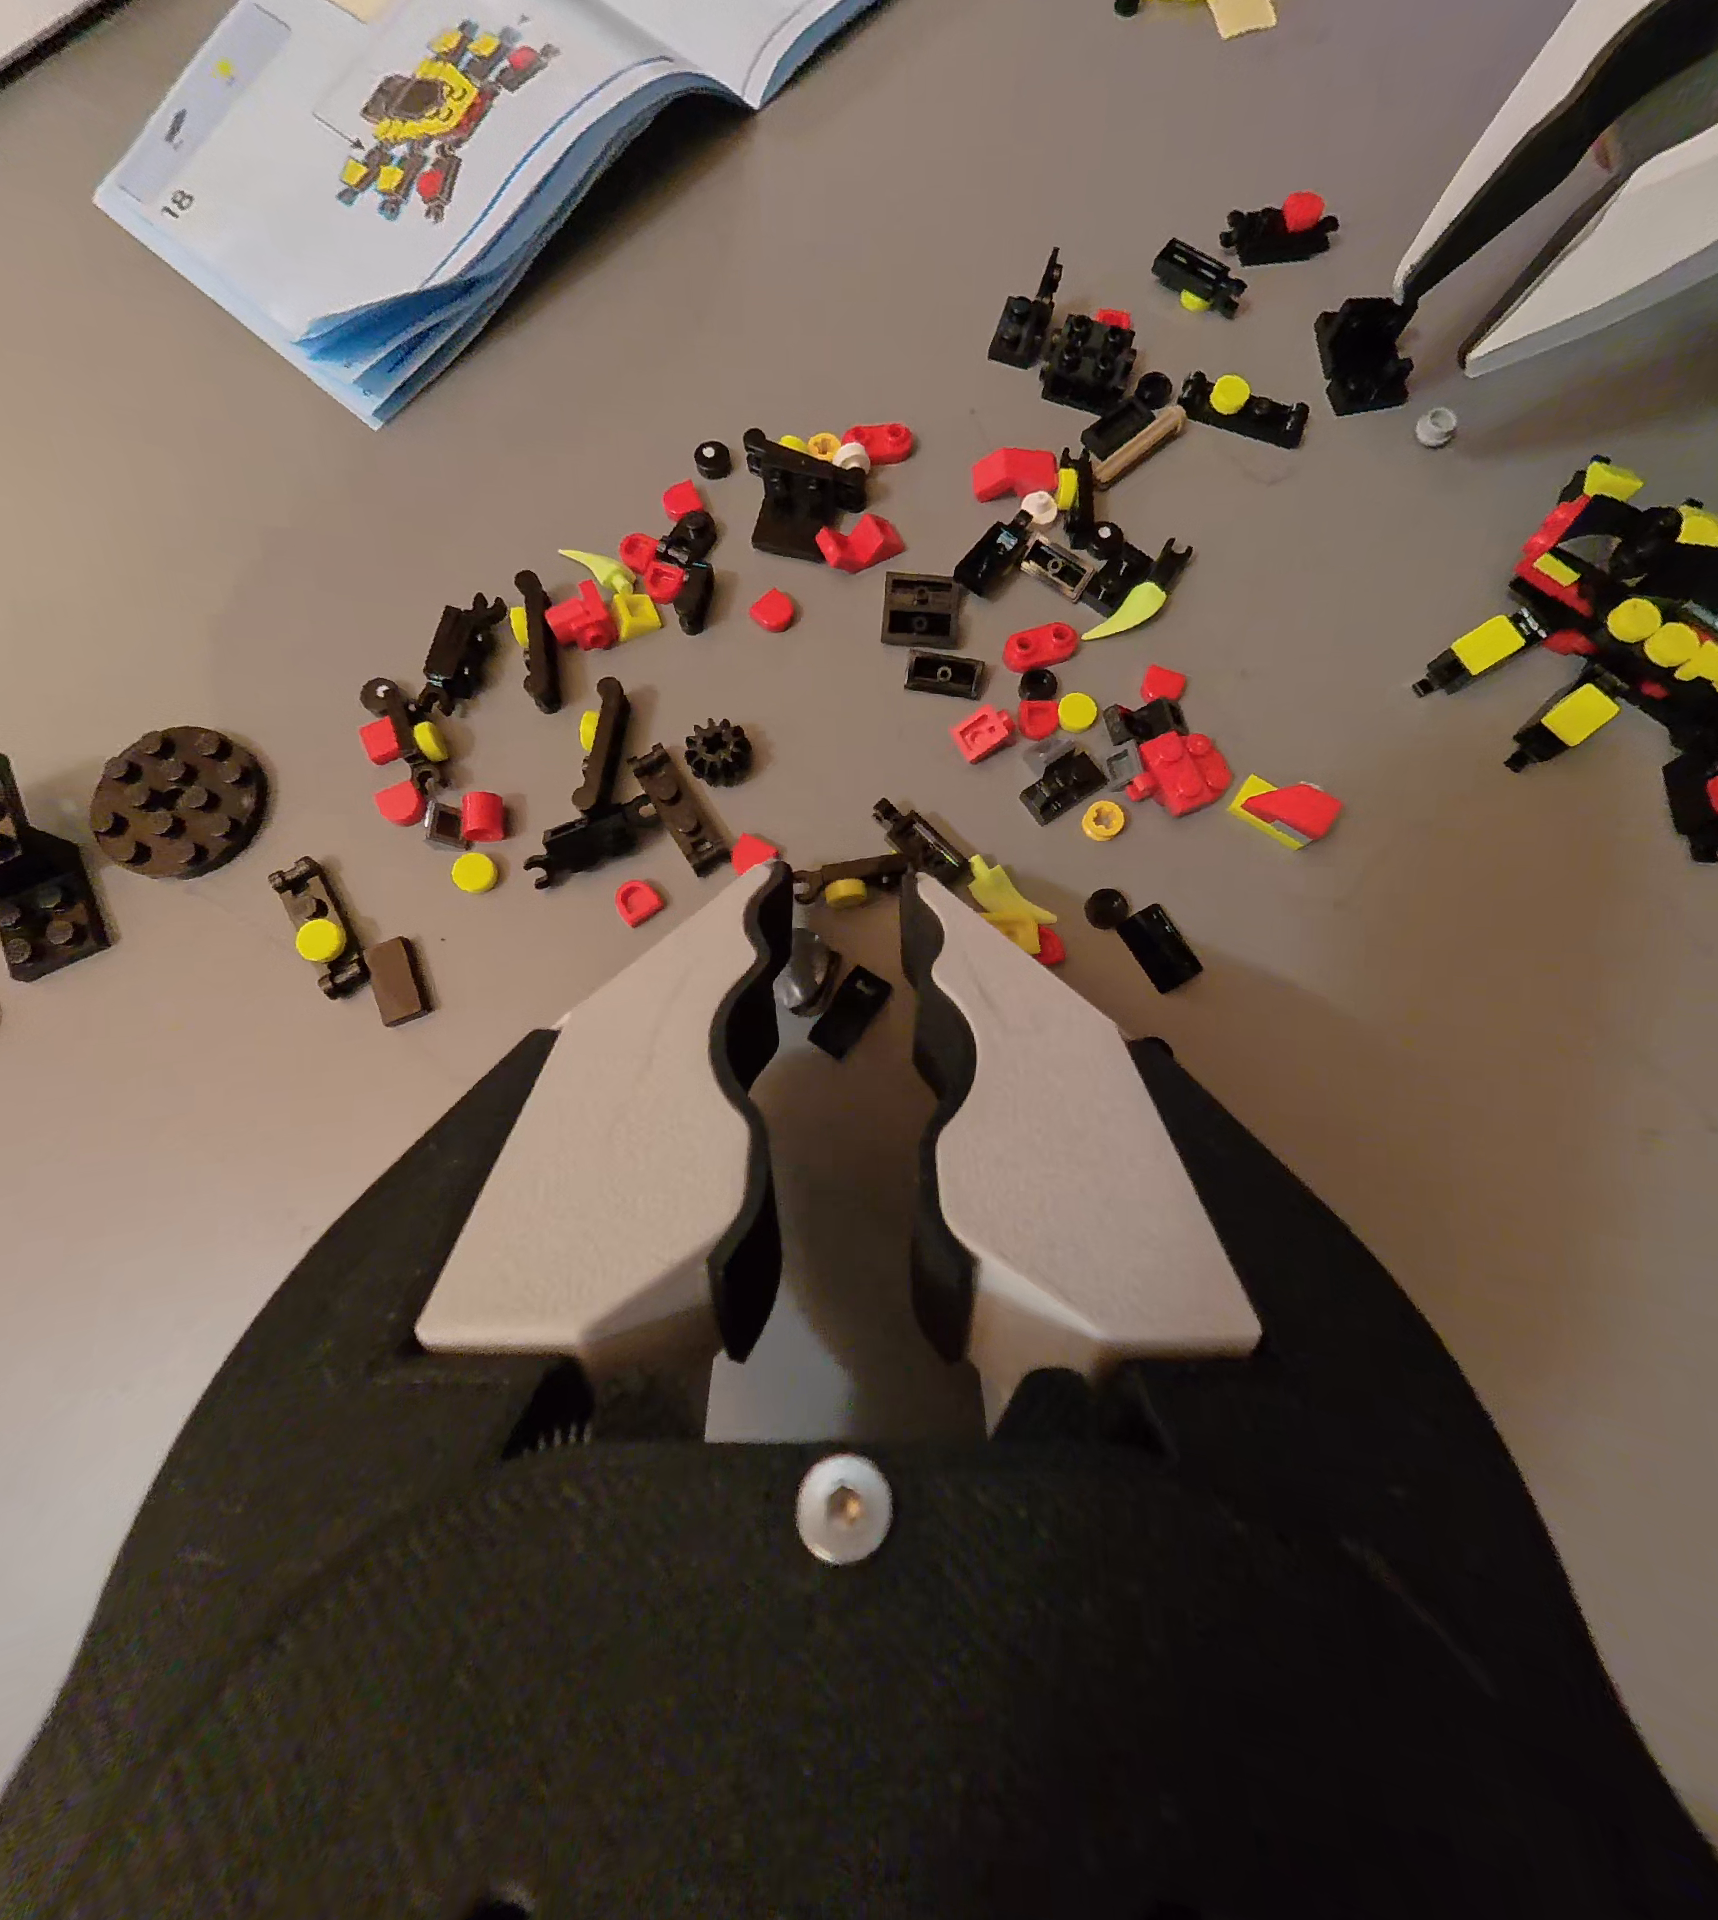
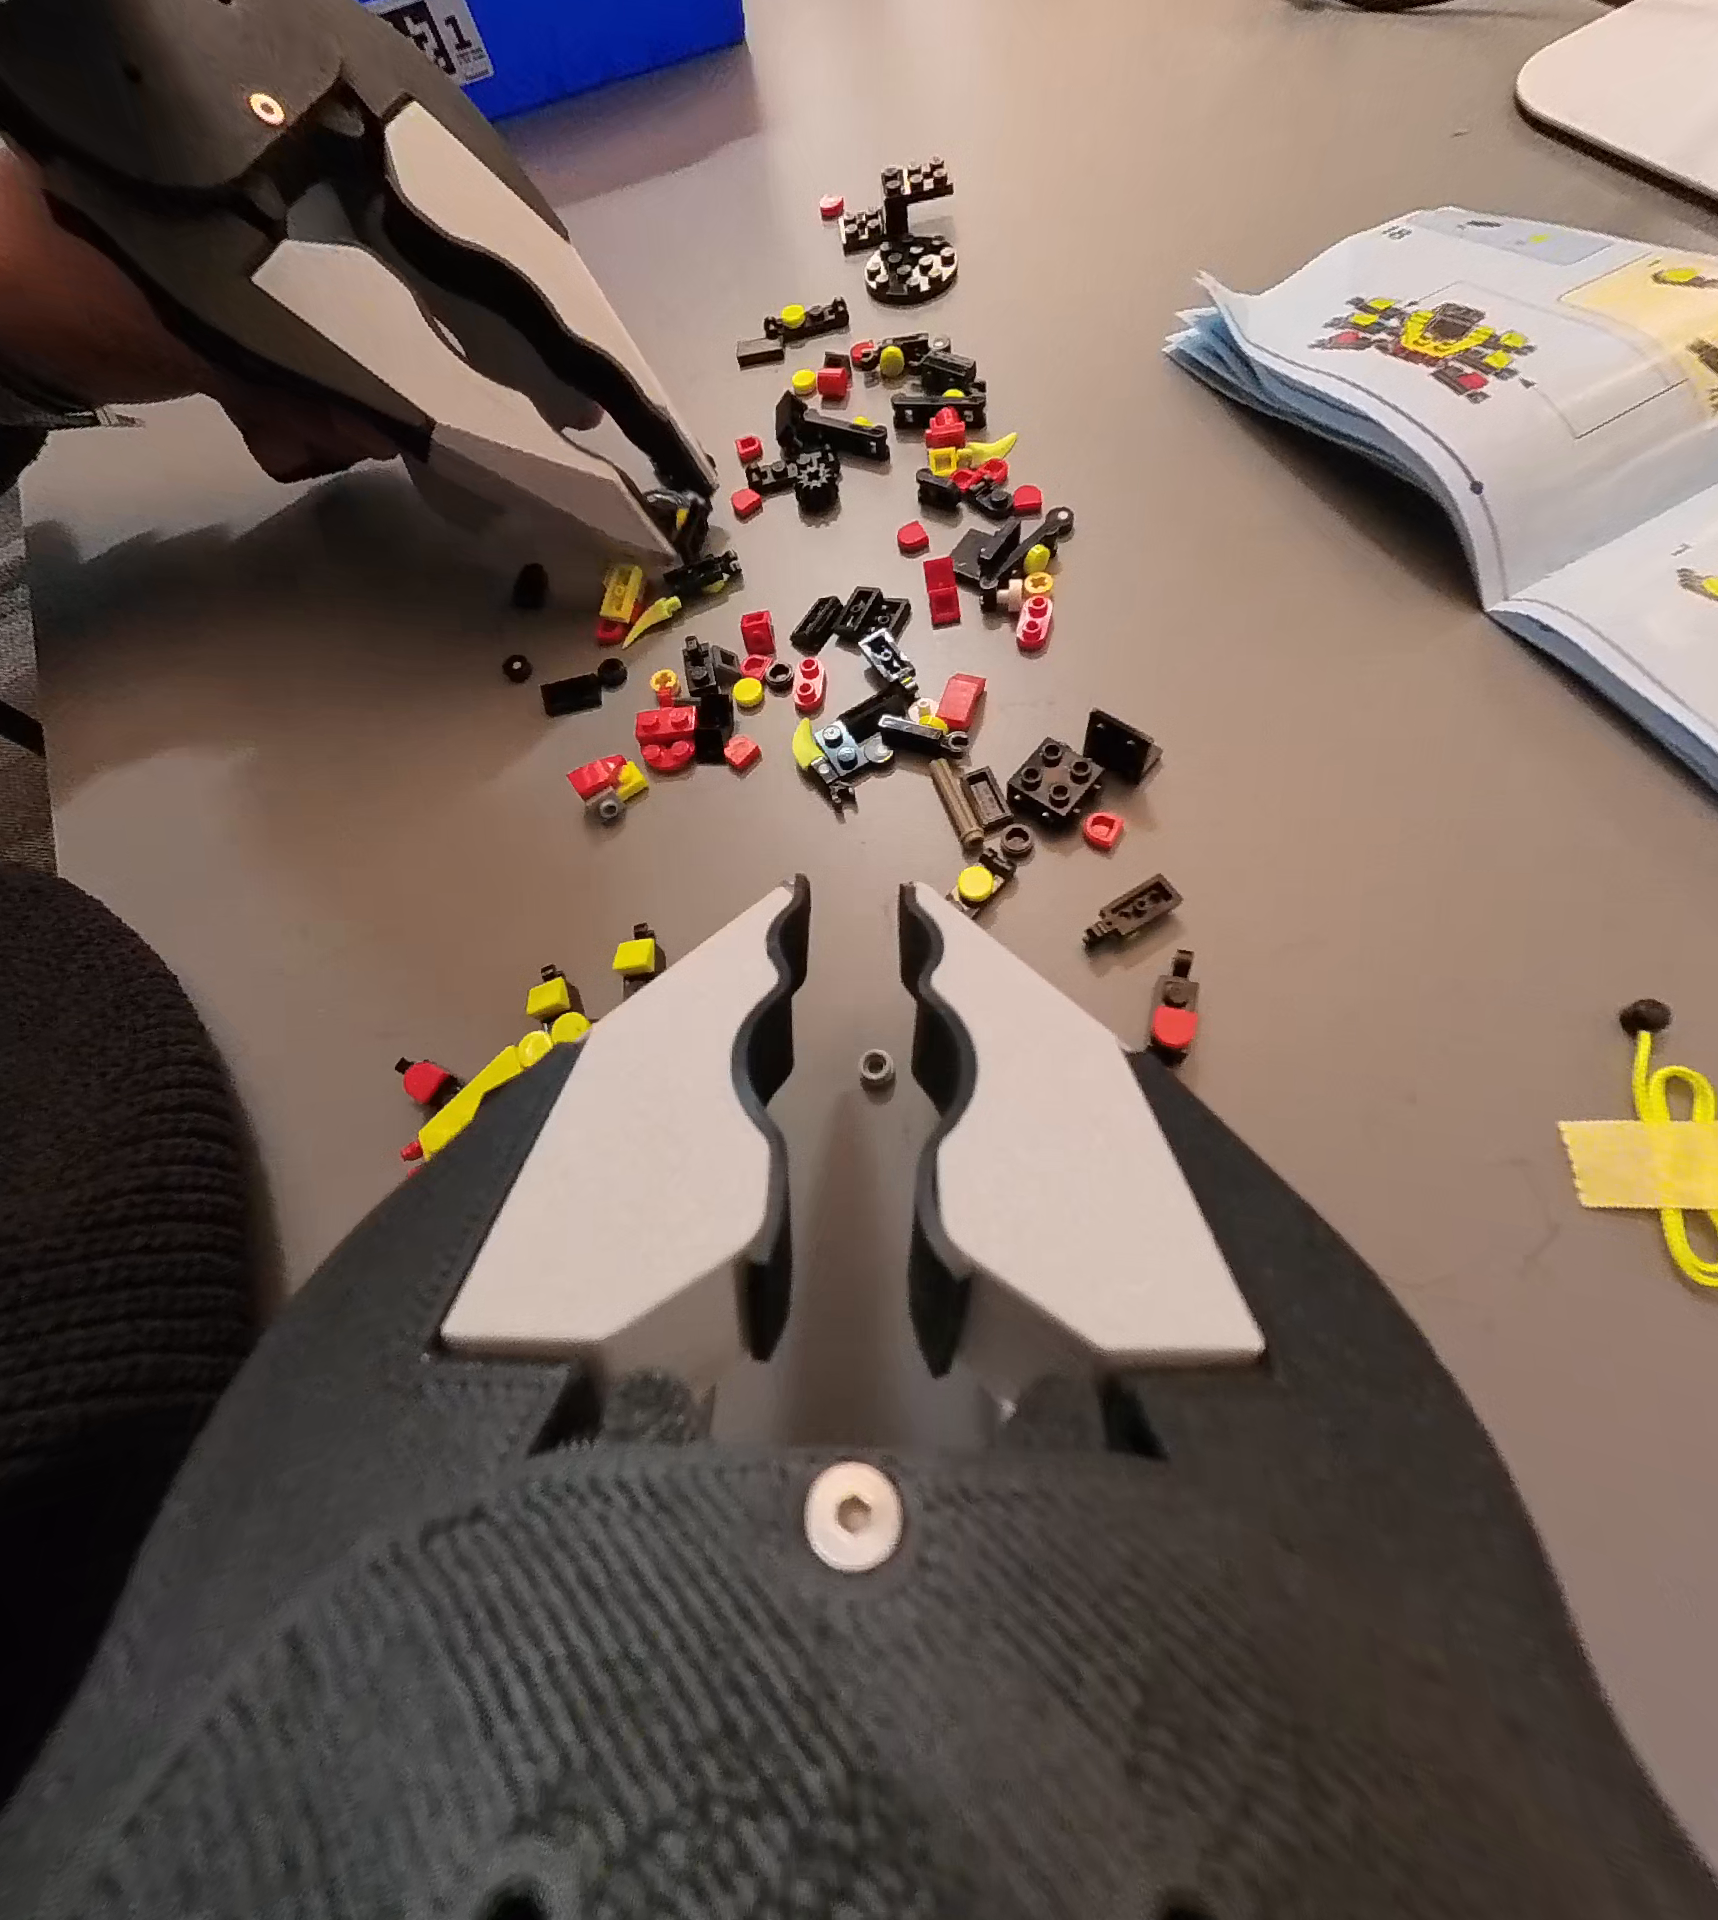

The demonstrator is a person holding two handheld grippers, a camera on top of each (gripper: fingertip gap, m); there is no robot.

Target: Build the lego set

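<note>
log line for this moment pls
left gripper: jaws around black clip piece, grip unclear | right gripper: jaws open, empty | model: partly built, on table

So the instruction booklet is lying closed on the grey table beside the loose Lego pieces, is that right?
Not quite. The instruction booklet is lying open, with its printed pages facing up, on the grey table beside the loose Lego pieces. The right wrist view shows this most plainly.
</note>
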